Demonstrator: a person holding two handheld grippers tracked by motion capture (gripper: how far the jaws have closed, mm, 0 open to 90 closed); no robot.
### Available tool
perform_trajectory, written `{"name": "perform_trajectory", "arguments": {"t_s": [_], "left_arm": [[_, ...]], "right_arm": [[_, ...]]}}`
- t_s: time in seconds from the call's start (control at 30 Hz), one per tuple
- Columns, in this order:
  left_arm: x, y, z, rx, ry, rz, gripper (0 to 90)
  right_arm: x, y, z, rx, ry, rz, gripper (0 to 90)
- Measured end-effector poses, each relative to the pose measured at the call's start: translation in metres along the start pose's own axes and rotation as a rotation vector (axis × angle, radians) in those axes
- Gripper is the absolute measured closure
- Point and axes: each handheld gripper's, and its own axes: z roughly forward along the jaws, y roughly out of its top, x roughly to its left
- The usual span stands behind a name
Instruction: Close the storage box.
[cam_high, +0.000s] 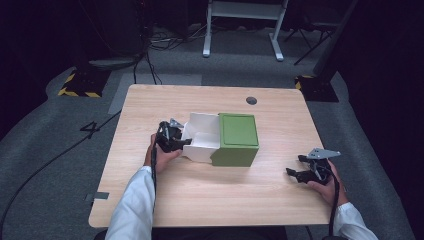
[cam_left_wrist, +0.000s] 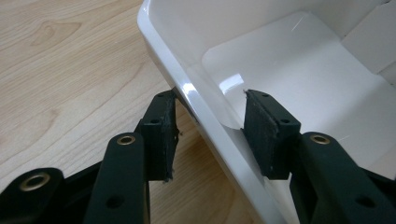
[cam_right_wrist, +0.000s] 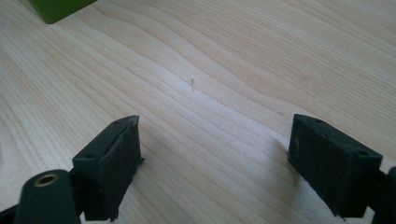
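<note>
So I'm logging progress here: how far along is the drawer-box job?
Done: the white tray already sticks partway out of the green sleeve. In hand: the left tongs straddle its wall, jaws not yet closed. Left: gripping it; the right tongs sit open on the table, idle.

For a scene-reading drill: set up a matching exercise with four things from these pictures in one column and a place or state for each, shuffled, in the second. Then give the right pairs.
Column one:
1. left gripper
2. right gripper
3. green box
4. white tray

Column two:
A. slid partway out of the green sleeve, toward the person's left
B. open, over bare wood at the table's right
C. sits at the middle of the table
D. open, its jaws astride the tray's wall

Pairs: 1-D, 2-B, 3-C, 4-A
</note>
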Motion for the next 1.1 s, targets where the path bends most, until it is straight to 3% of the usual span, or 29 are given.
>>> {"name": "perform_trajectory", "arguments": {"t_s": [0.9, 1.1], "left_arm": [[-0.041, 0.022, 0.026, -0.015, -0.053, 0.022, 52.2], [-0.054, 0.028, 0.030, -0.013, -0.069, 0.054, 51.2]], "right_arm": [[0.000, 0.000, 0.000, 0.000, 0.000, -0.001, 16.9], [0.000, 0.000, 0.000, 0.000, 0.001, -0.001, 16.8]]}}
